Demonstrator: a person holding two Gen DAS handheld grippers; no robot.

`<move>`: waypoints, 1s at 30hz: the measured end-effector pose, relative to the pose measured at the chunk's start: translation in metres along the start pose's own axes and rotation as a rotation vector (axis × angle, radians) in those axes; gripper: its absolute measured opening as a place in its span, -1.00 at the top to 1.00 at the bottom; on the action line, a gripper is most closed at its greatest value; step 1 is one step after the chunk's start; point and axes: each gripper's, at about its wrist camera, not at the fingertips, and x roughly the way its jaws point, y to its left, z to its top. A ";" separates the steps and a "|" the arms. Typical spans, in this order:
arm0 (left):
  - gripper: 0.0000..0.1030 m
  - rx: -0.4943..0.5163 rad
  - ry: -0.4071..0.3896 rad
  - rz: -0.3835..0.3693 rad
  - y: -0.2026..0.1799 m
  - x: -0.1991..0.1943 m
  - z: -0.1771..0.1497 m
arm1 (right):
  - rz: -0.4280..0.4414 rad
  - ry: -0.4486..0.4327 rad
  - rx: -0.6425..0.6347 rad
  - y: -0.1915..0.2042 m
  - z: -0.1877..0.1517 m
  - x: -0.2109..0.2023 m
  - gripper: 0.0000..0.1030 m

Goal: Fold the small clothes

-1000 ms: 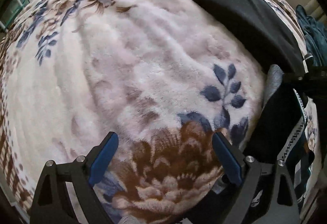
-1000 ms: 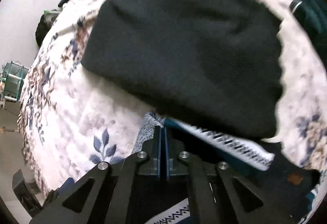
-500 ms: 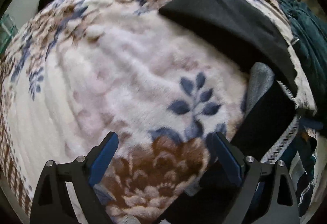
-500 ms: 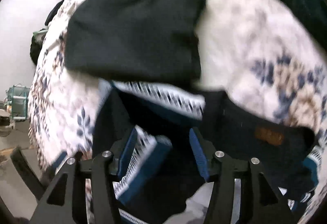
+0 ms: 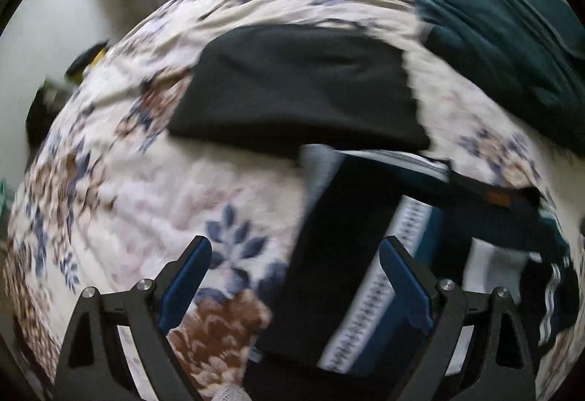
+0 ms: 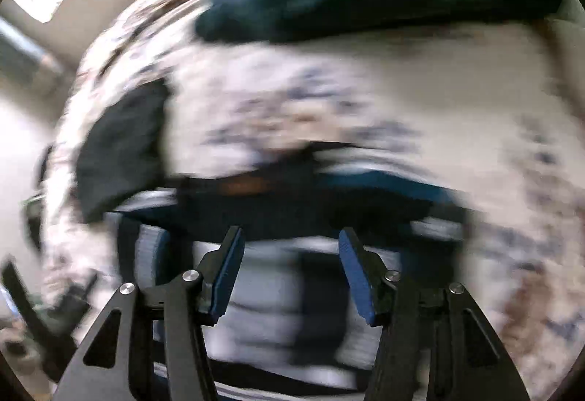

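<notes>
- A floral fleece blanket (image 5: pixel 153 181), cream with brown and blue flowers, covers the bed and fills most of both views
- A dark teal quilted cover (image 5: pixel 504 46) lies bunched at the far right of the blanket
- A folded black garment (image 5: pixel 299 90) lies flat on the blanket at mid-frame in the left wrist view, well clear of the teal cover
- Just in front of it, touching its near edge, lies a small dark navy garment (image 5: pixel 347 236) with white patterned bands and a small brown patch, partly folded over itself; the right wrist view shows it blurred, directly below that camera
- The left hand-held gripper (image 5: pixel 296 276) hangs over the blanket with its blue pads wide apart, one over the flower print, the other over the navy garment, gripping nothing
- The right hand-held gripper (image 6: pixel 290 273) has just been opening; its jaws stand about half apart above the navy garment with nothing pinched between the pads
</notes>
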 end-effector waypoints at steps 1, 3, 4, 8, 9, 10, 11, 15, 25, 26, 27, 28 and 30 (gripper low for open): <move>-0.82 0.020 0.007 0.001 -0.010 0.001 0.000 | -0.043 -0.005 0.024 -0.025 -0.006 -0.010 -0.10; -0.82 0.052 0.044 -0.009 -0.029 0.006 -0.007 | -0.057 0.017 0.101 -0.067 -0.024 -0.016 -0.10; -0.82 0.060 0.064 -0.017 -0.039 0.008 -0.011 | -0.036 0.044 0.160 -0.090 -0.033 -0.013 -0.10; -0.82 0.114 0.081 -0.024 -0.069 0.005 -0.025 | 0.195 0.041 0.331 -0.139 -0.059 0.004 -0.10; -0.82 0.131 0.079 -0.020 -0.074 0.005 -0.029 | 0.261 0.041 0.324 -0.141 -0.060 0.013 -0.10; -0.82 0.150 0.076 -0.013 -0.080 0.006 -0.034 | 0.277 0.042 0.309 -0.137 -0.060 0.018 -0.07; -0.82 0.152 0.083 -0.015 -0.081 0.009 -0.036 | 0.286 0.051 0.287 -0.135 -0.059 0.026 0.00; -0.82 0.060 0.191 -0.038 -0.057 0.031 -0.049 | 0.048 0.161 0.203 -0.134 -0.061 0.061 0.26; -0.82 0.016 0.133 0.058 0.024 -0.047 -0.109 | 0.205 0.246 0.162 -0.139 -0.131 -0.012 -0.05; -0.82 0.015 0.133 0.073 0.029 -0.056 -0.122 | 0.197 0.271 0.156 -0.138 -0.145 -0.016 -0.05; -0.82 0.010 0.143 0.083 0.033 -0.061 -0.135 | 0.185 0.288 0.149 -0.136 -0.157 -0.019 -0.05; -0.82 0.003 0.159 0.095 0.038 -0.064 -0.151 | 0.166 0.310 0.139 -0.136 -0.175 -0.021 -0.05; -0.82 -0.012 0.207 0.120 0.051 -0.066 -0.184 | 0.134 0.357 0.117 -0.135 -0.204 -0.019 -0.05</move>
